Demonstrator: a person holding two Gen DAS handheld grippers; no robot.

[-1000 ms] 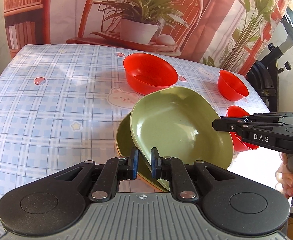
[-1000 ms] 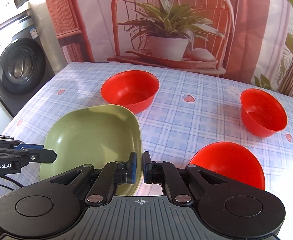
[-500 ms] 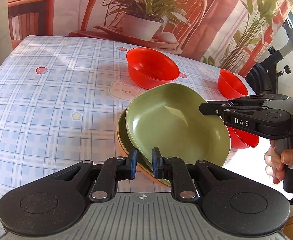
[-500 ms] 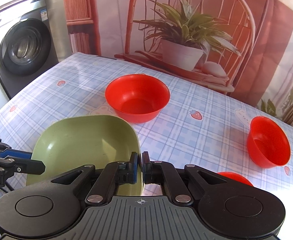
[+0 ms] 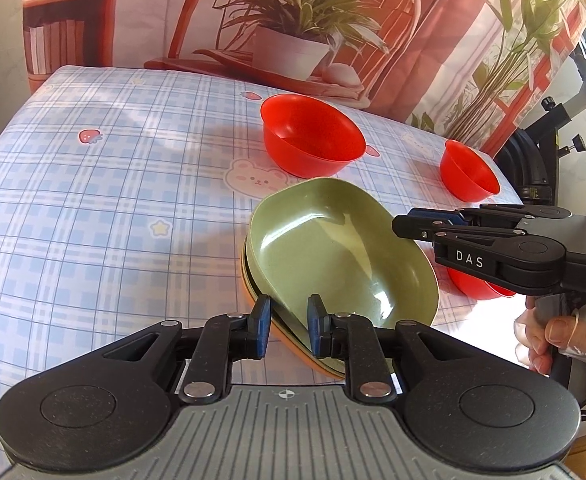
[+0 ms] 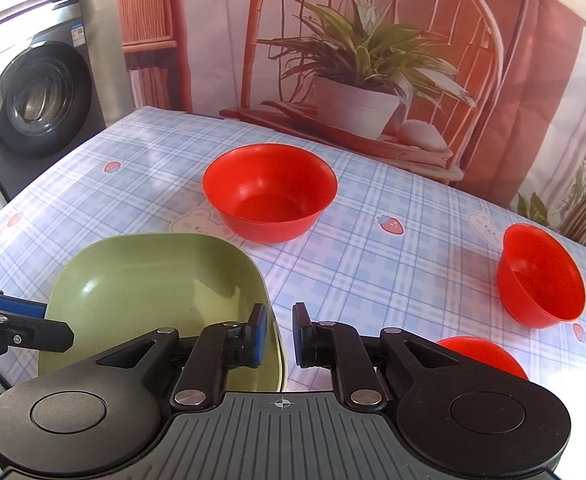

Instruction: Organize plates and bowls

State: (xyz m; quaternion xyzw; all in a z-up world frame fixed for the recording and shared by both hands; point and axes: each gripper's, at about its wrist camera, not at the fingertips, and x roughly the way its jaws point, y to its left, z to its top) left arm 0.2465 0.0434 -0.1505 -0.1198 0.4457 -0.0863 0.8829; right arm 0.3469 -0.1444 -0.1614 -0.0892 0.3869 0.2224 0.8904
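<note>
- Green matte plastic, squarish with rounded corners: the top plate fills the middle of my left wrist view, nested on at least one more green plate and an orange one whose rim shows below, all on the blue checked worktop.
- My left gripper straddles the near rim of that stack. Its jaws are opening; the rim sits between the pads but they no longer press on it.
- My right gripper comes in from the right in this view, over the plate's far rim, with a hand on its handle.
- I count three red round plastic bowls here: a large one behind the stack, a smaller one far right, and one mostly hidden under the right gripper.
- From the right wrist view, my right gripper has the plate's right rim in the gap between its jaws, which are opening and not clamped.
- The same three bowls appear: large, smaller, and a low one just beside my fingers. The left gripper shows at the left edge.
- I judge these plates light, stiff and slick, not fragile; the thin raised rim is the place to pinch. The bowls should nest easily, taken by the lip.
</note>
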